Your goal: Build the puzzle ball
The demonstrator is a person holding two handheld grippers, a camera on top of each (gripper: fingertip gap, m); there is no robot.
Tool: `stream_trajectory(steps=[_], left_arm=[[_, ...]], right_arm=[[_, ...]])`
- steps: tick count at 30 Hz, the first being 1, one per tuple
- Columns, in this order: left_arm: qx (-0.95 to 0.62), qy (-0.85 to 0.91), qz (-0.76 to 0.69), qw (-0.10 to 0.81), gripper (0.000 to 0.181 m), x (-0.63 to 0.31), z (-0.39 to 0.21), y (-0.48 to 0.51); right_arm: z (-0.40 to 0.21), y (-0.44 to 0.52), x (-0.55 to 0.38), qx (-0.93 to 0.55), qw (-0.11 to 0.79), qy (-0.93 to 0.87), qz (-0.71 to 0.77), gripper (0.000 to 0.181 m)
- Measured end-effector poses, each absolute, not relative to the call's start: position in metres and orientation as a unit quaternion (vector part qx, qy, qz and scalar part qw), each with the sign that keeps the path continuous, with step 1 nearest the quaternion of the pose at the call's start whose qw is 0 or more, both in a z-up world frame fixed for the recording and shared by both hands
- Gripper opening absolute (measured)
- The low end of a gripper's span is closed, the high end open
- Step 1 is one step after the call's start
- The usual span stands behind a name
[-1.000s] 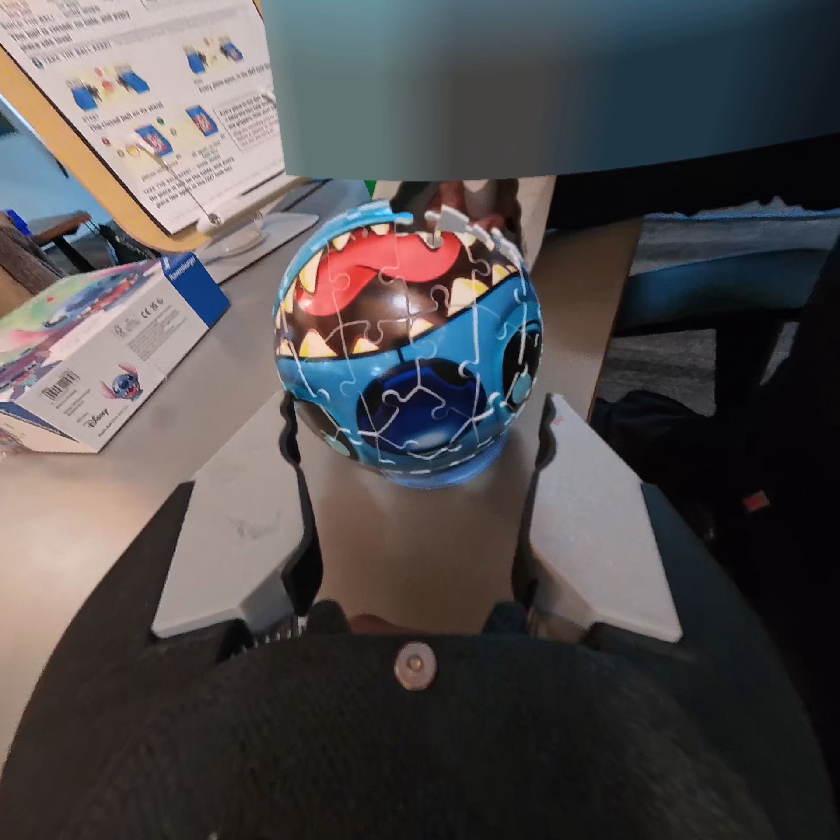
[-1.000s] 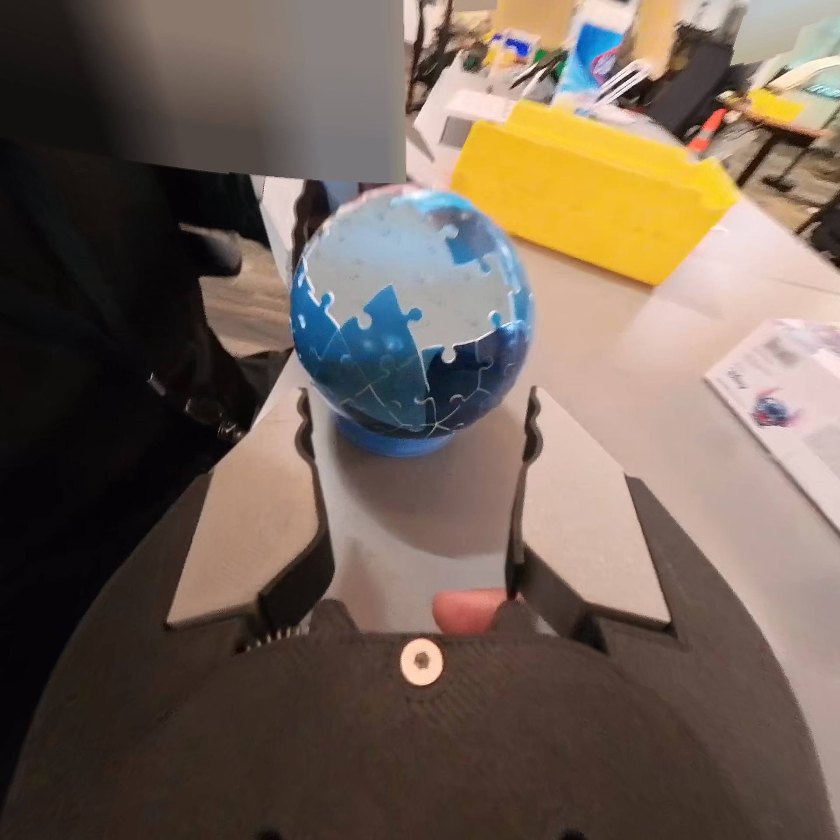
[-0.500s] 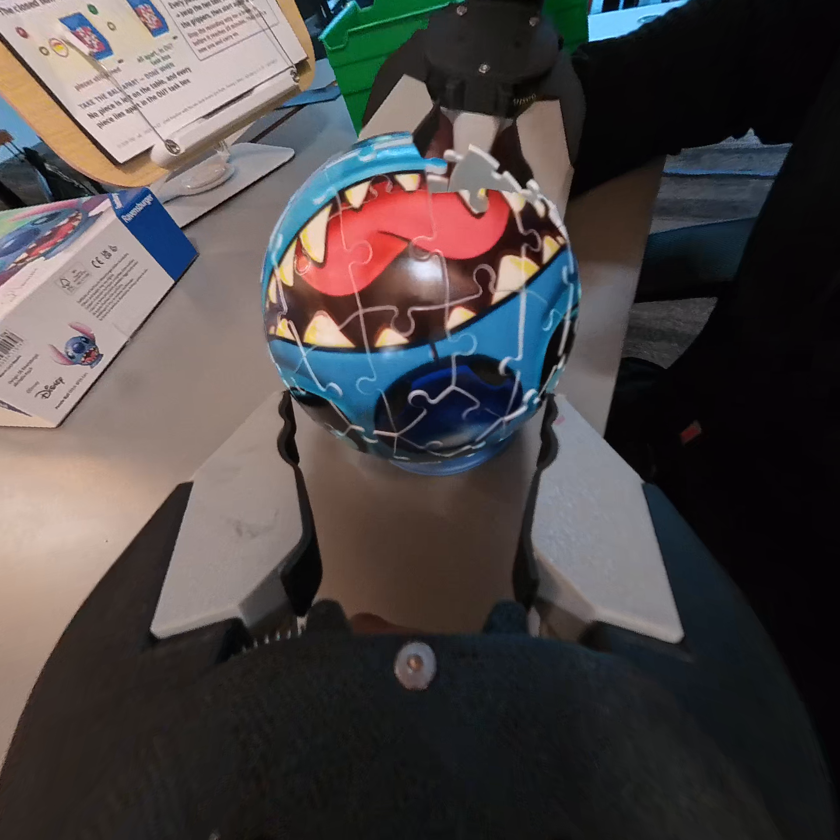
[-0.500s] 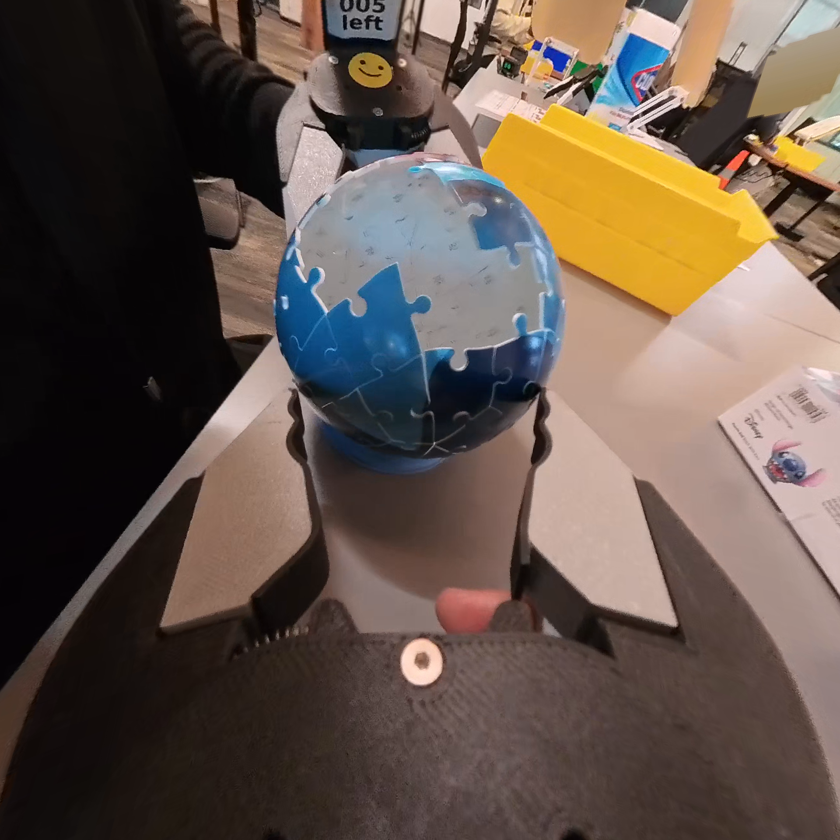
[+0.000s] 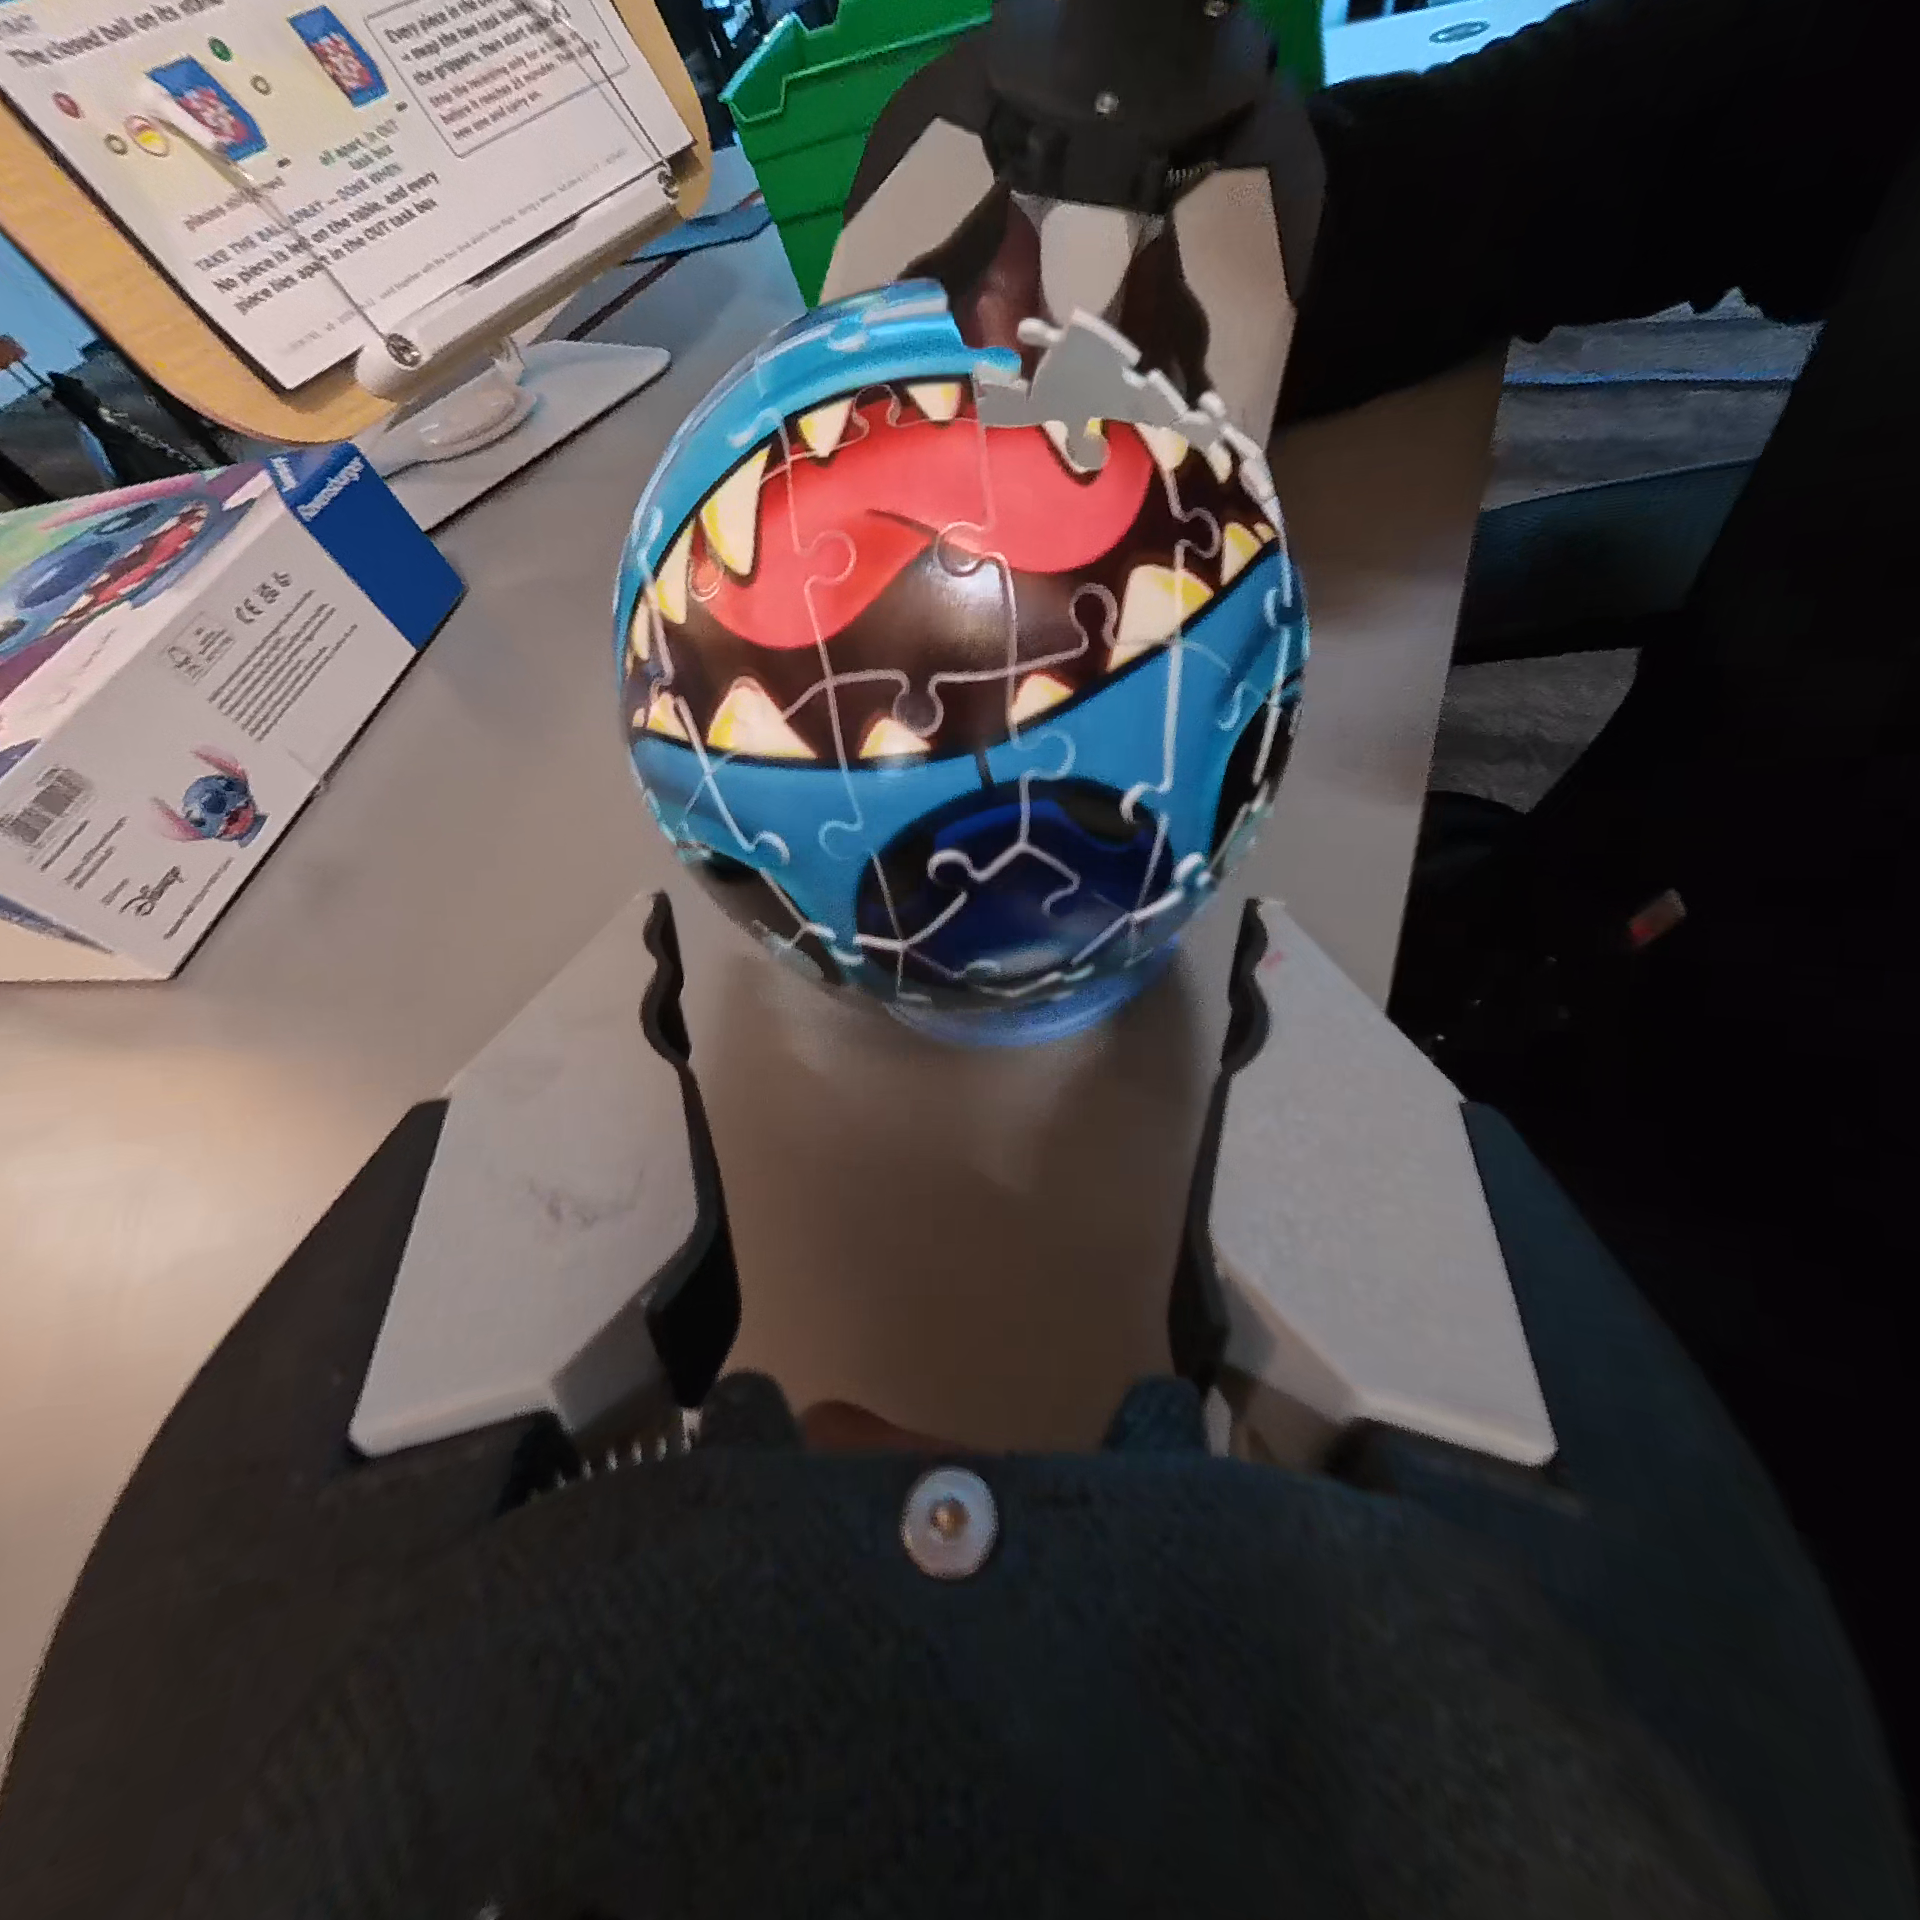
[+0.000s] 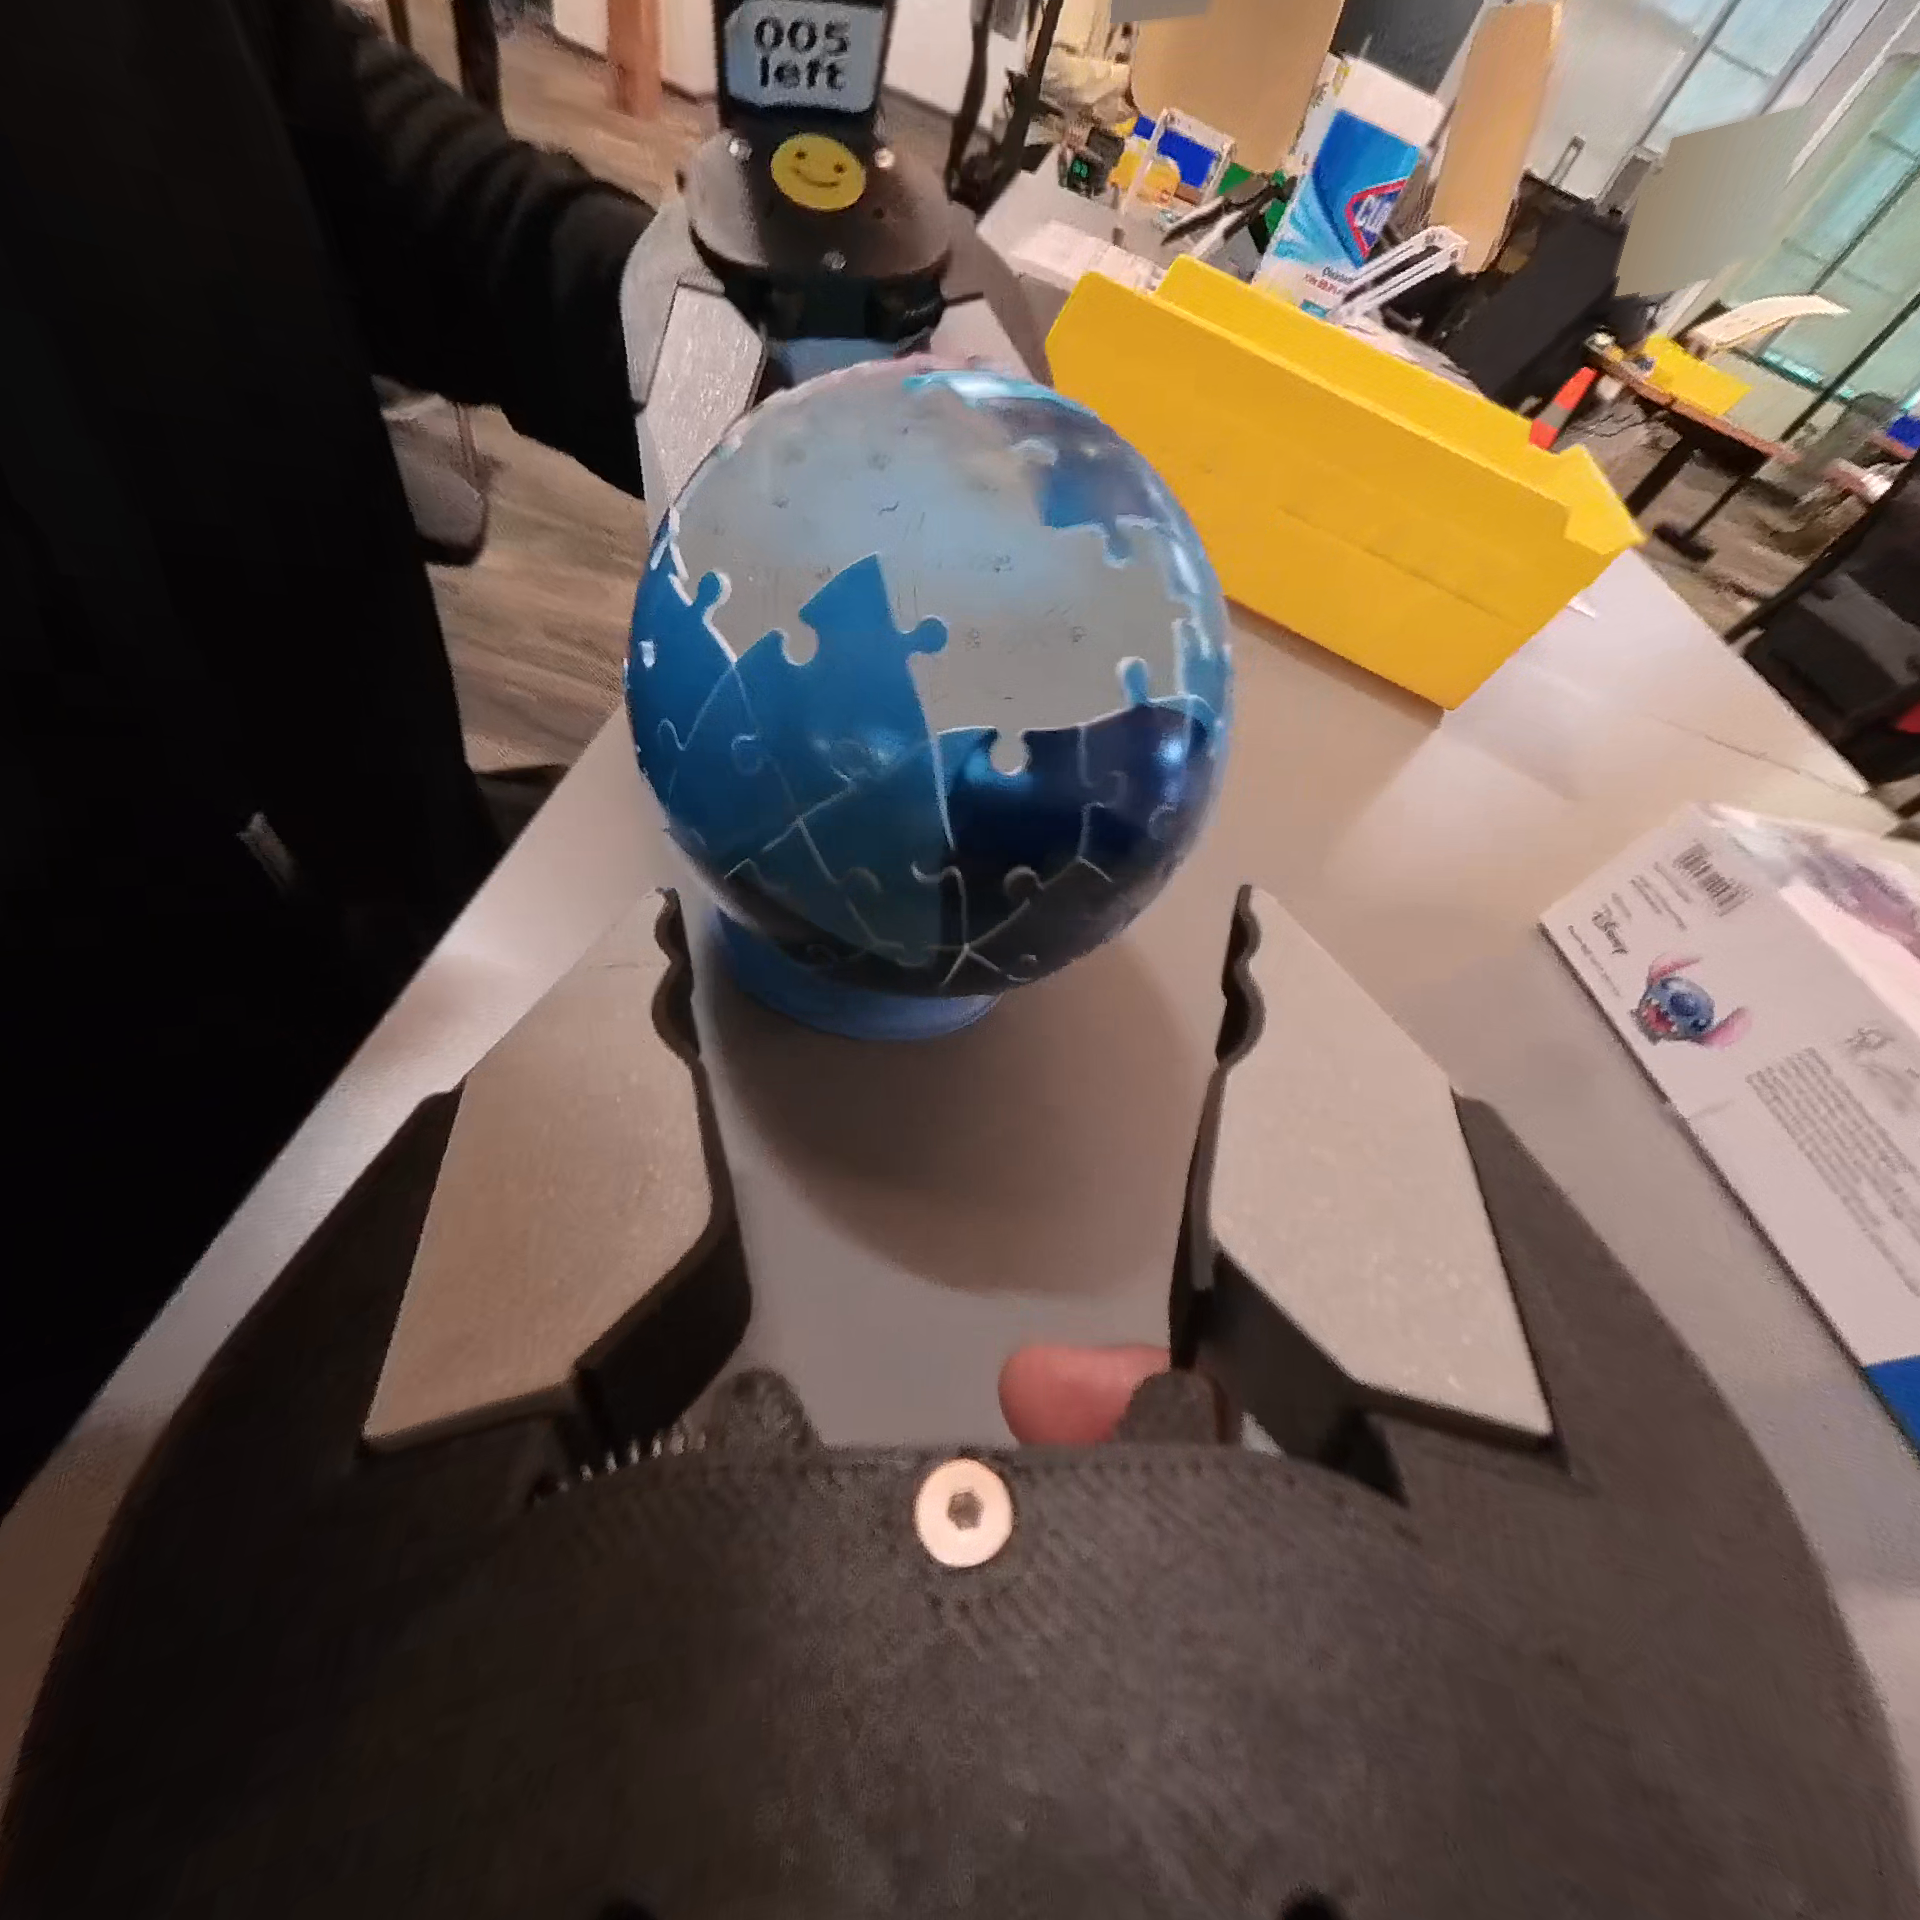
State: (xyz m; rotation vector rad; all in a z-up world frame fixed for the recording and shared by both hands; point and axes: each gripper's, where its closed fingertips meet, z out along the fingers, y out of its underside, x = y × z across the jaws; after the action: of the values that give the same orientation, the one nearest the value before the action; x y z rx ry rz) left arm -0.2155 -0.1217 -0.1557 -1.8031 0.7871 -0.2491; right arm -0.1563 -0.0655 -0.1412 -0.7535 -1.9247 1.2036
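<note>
The puzzle ball (image 5: 961, 665) stands on a blue ring stand (image 5: 997, 1023) at the table's edge. This side shows a red mouth with teeth. Its top is open, with grey piece backs (image 5: 1091, 384) showing. My left gripper (image 5: 954, 935) is open and empty, its fingertips flanking the ball's lower part. In the right wrist view the ball (image 6: 925, 675) has a large gap (image 6: 935, 540) that shows its grey inside above blue pieces, on the stand (image 6: 862, 1013). My right gripper (image 6: 951, 935) is open and empty, facing the ball from the opposite side.
A puzzle box (image 5: 208, 707) lies to the left, also in the right wrist view (image 6: 1818, 1039). An instruction sheet on a stand (image 5: 364, 156) and a green bin (image 5: 831, 135) are behind. A yellow bin (image 6: 1320, 520) sits far right. A person in black stands at the table edge (image 6: 540, 831). About 10 cm separates my left fingertips from my right.
Both grippers have moved in closer to the ball from opposite sides, and each now shows behind it in the other's view. Their jaws stay open. The ball has not moved.
</note>
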Motion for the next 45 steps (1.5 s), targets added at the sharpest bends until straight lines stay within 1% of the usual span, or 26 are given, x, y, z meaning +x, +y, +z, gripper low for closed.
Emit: stream_trajectory(steps=[2, 5, 9, 15, 19, 22, 25, 27, 30, 34, 38, 45], left_arm=[[-0.761, 0.324, -0.095, 0.555, 0.104, -0.222, -0.153, -0.128], [-0.762, 0.303, -0.09, 0.565, 0.103, -0.232, -0.149, -0.139], [-0.761, 0.257, -0.097, 0.587, 0.102, -0.249, -0.143, -0.156], [-0.77, 0.167, -0.085, 0.61, 0.096, -0.279, -0.135, -0.181], [-0.778, 0.149, -0.061, 0.607, 0.097, -0.29, -0.14, -0.2], [-0.793, 0.138, -0.038, 0.593, 0.097, -0.298, -0.149, -0.213], [-0.808, 0.115, -0.027, 0.577, 0.097, -0.306, -0.156, -0.227], [-0.819, 0.094, -0.017, 0.565, 0.095, -0.315, -0.162, -0.234], [-0.836, 0.068, 0.003, 0.545, 0.094, -0.328, -0.174, -0.24], [-0.843, 0.041, 0.03, 0.536, 0.095, -0.342, -0.18, -0.24], [-0.846, 0.017, 0.046, 0.531, 0.095, -0.359, -0.175, -0.245], [-0.836, -0.037, 0.045, 0.546, 0.091, -0.396, -0.172, -0.249]], right_arm=[[-0.141, -0.055, -0.153, -0.31, 0.356, -0.745, 0.47, 0.1], [-0.145, -0.032, -0.152, -0.34, 0.362, -0.741, 0.452, 0.094], [-0.149, -0.004, -0.153, -0.389, 0.367, -0.72, 0.442, 0.094], [-0.139, 0.024, -0.153, -0.452, 0.364, -0.661, 0.475, 0.094], [-0.139, 0.043, -0.149, -0.488, 0.368, -0.63, 0.479, 0.096], [-0.136, 0.052, -0.143, -0.499, 0.381, -0.613, 0.48, 0.093], [-0.144, 0.06, -0.14, -0.517, 0.386, -0.617, 0.45, 0.092], [-0.152, 0.066, -0.14, -0.534, 0.382, -0.624, 0.423, 0.094], [-0.163, 0.07, -0.143, -0.551, 0.362, -0.635, 0.403, 0.103], [-0.173, 0.073, -0.146, -0.57, 0.344, -0.641, 0.382, 0.105], [-0.173, 0.075, -0.146, -0.569, 0.36, -0.643, 0.365, 0.096], [-0.173, 0.084, -0.15, -0.577, 0.367, -0.634, 0.36, 0.092]])
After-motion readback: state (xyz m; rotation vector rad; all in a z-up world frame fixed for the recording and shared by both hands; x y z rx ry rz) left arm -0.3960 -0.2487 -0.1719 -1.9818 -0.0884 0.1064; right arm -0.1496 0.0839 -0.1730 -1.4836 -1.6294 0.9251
